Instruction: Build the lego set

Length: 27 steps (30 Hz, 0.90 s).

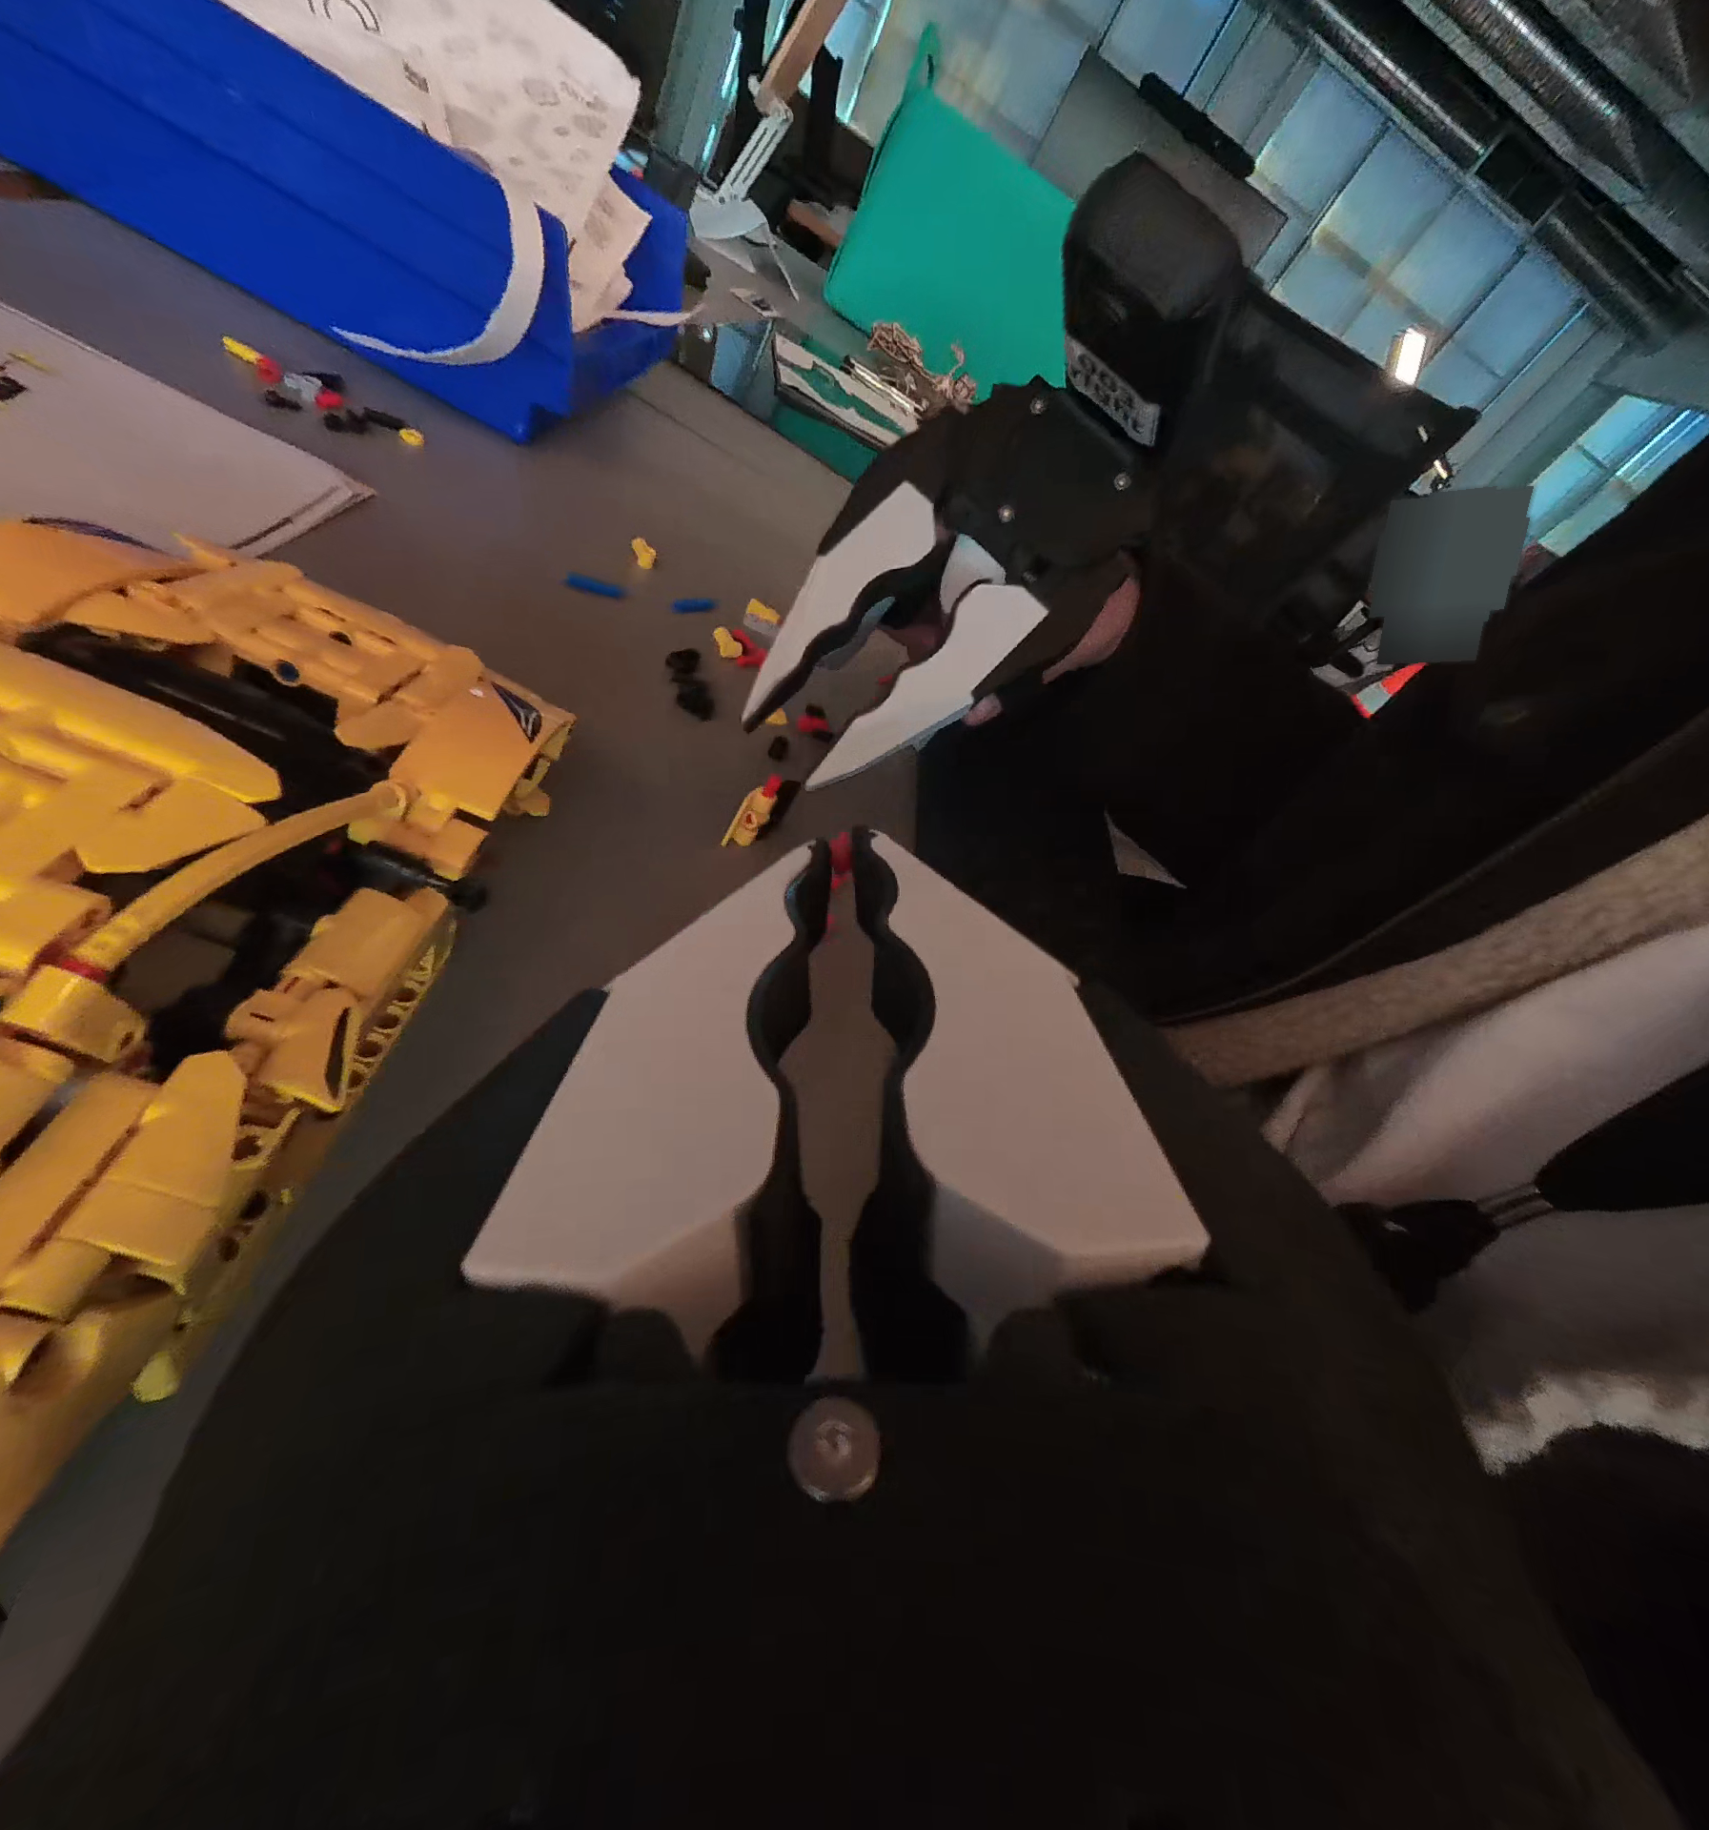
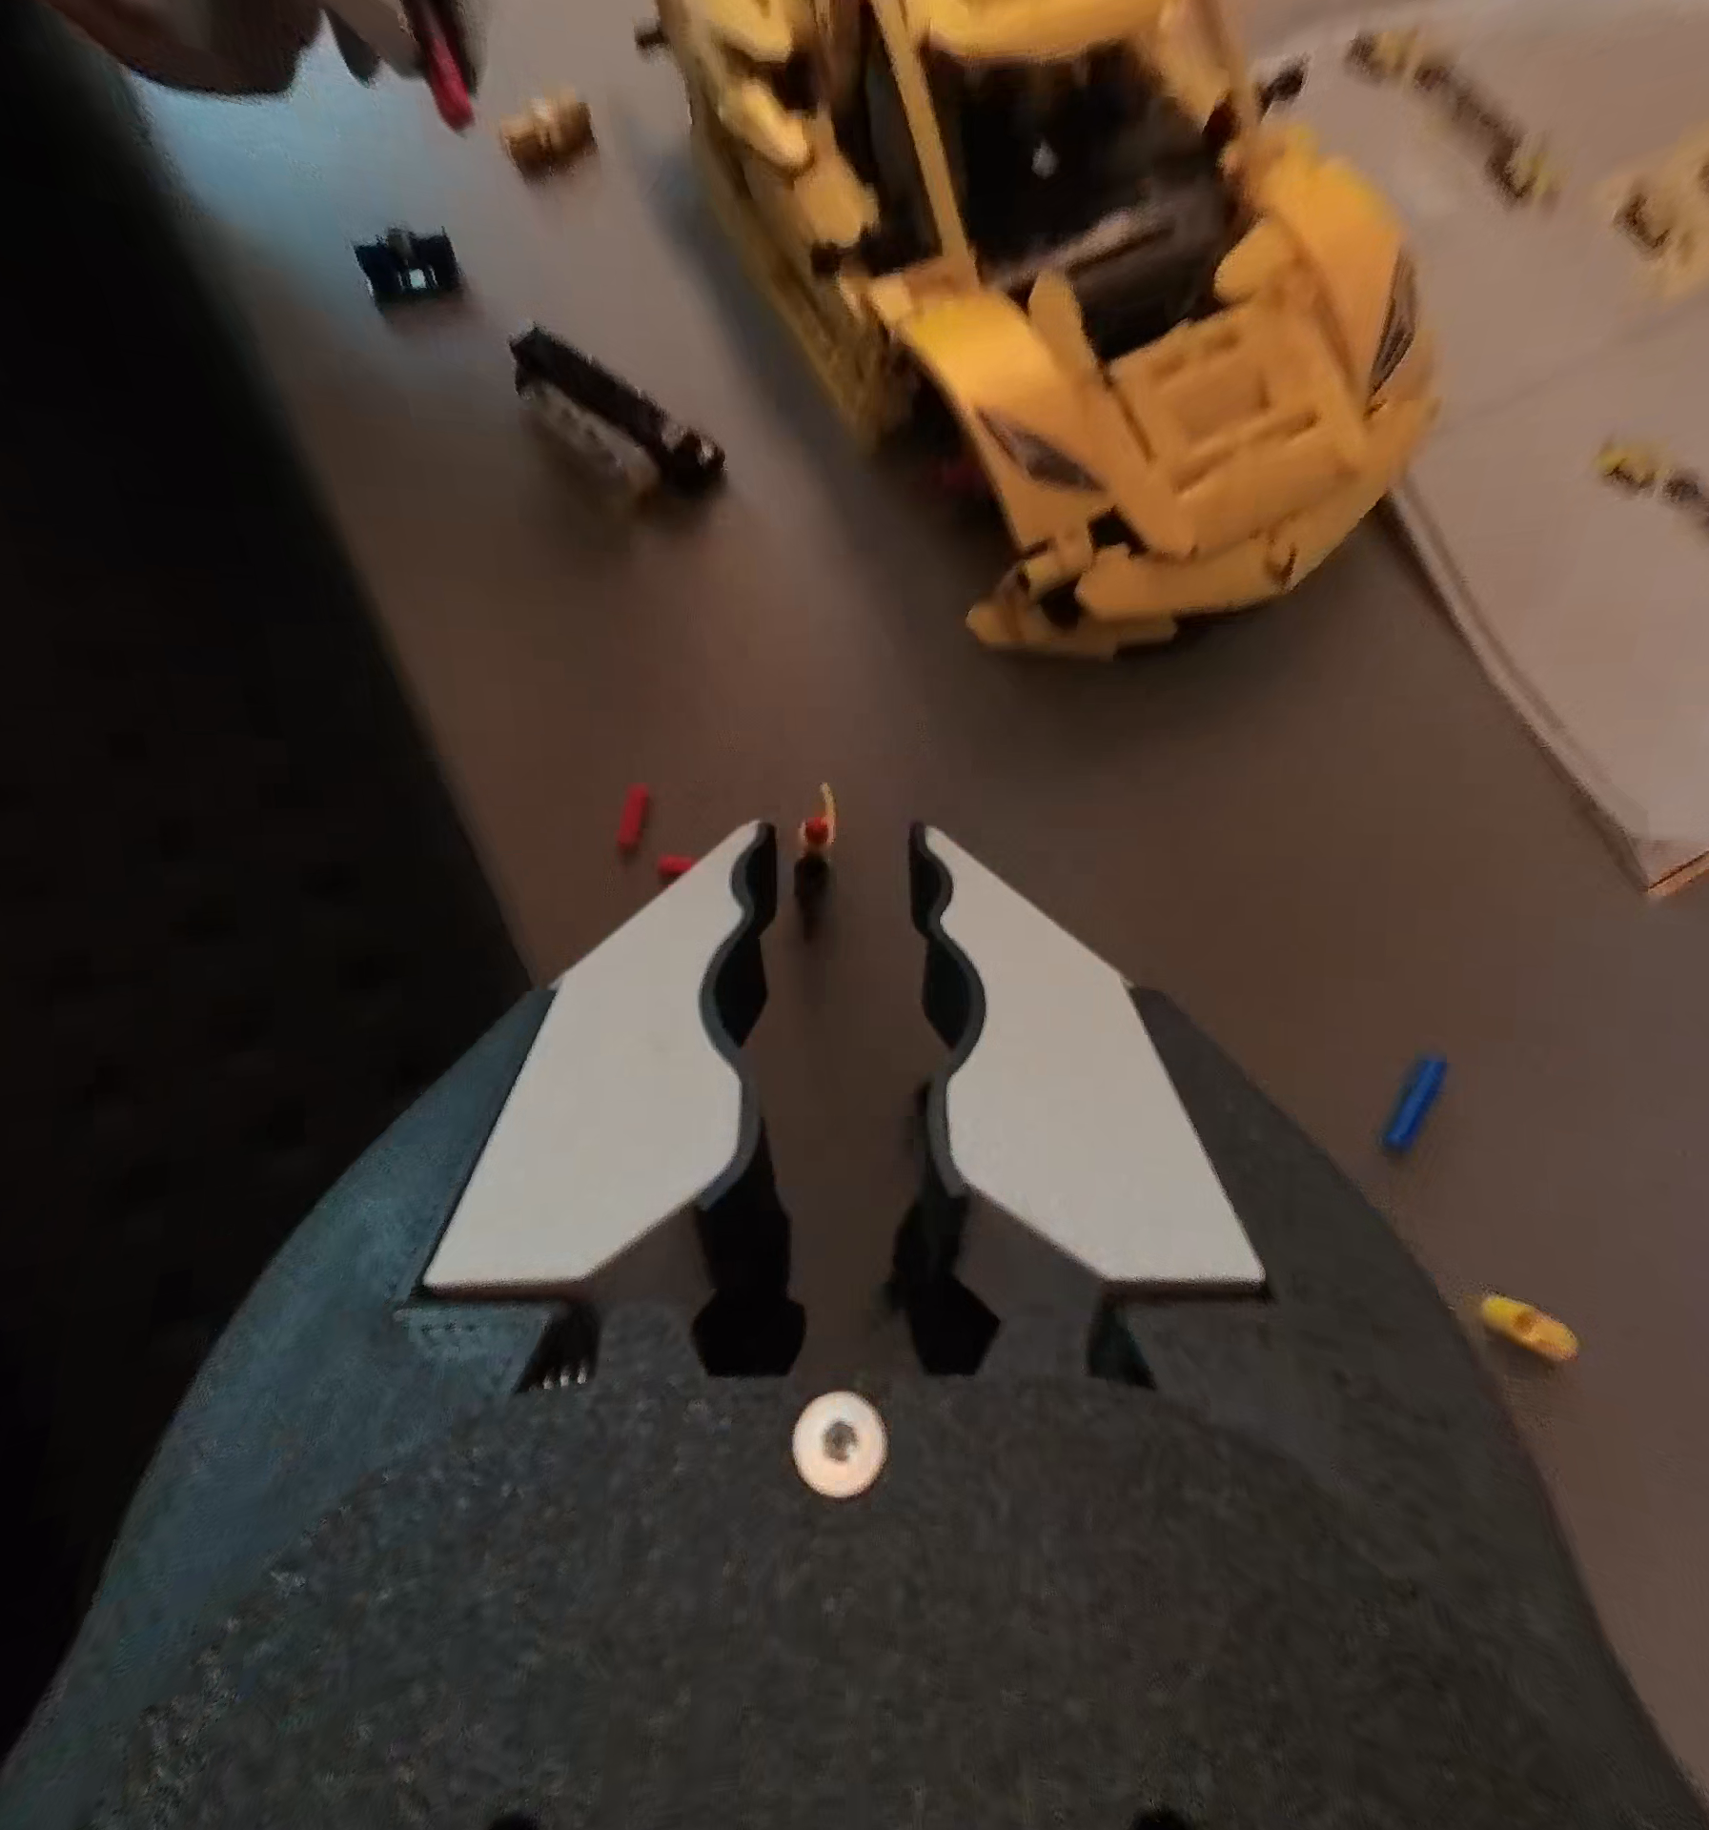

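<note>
Left gripper [image 1: 838, 850] pinches one small red pin [image 1: 840, 871] at its tips. Right gripper [image 2: 835, 842], jaws spread, hovers over one red-tipped piece [image 2: 814, 842], seemingly untouched. One yellow lego car [image 2: 1108, 327] rests on the grey table [image 2: 1028, 792]; two blue pins [image 1: 595, 586] lie nearby.

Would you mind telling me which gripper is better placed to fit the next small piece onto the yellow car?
Probably the left gripper: its fingers are already shut on a small red piece, with the yellow car close beside it. The right gripper is open and empty.
</note>
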Each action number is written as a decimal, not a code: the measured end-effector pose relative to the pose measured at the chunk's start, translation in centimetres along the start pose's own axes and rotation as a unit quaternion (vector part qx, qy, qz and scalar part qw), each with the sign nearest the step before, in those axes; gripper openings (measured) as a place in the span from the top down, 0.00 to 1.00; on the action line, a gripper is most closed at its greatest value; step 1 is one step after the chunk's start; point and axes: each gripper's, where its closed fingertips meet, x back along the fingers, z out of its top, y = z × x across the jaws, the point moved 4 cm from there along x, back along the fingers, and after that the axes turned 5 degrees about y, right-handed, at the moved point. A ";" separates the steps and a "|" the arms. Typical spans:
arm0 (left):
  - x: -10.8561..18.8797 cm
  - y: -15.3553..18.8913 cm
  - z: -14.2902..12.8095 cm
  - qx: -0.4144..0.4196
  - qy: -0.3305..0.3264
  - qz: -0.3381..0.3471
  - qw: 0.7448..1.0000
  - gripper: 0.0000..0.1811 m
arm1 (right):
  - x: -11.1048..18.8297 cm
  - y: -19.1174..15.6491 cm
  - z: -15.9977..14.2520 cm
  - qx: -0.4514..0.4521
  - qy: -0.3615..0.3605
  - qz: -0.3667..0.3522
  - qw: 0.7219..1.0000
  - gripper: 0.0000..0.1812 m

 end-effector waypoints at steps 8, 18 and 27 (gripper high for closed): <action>-0.5 0.4 -1.1 -0.021 -0.033 0.007 0.999 0.98 | -1.9 -0.1 -0.7 -0.006 -0.139 0.024 0.990 0.86; 0.5 0.3 0.3 -0.027 0.014 0.027 0.999 0.98 | -3.5 -0.7 2.3 -0.012 -0.111 0.073 0.991 0.97; 4.2 1.9 5.2 -0.068 0.207 0.003 0.976 0.98 | -1.3 -2.8 14.9 -0.269 0.397 0.300 0.824 0.97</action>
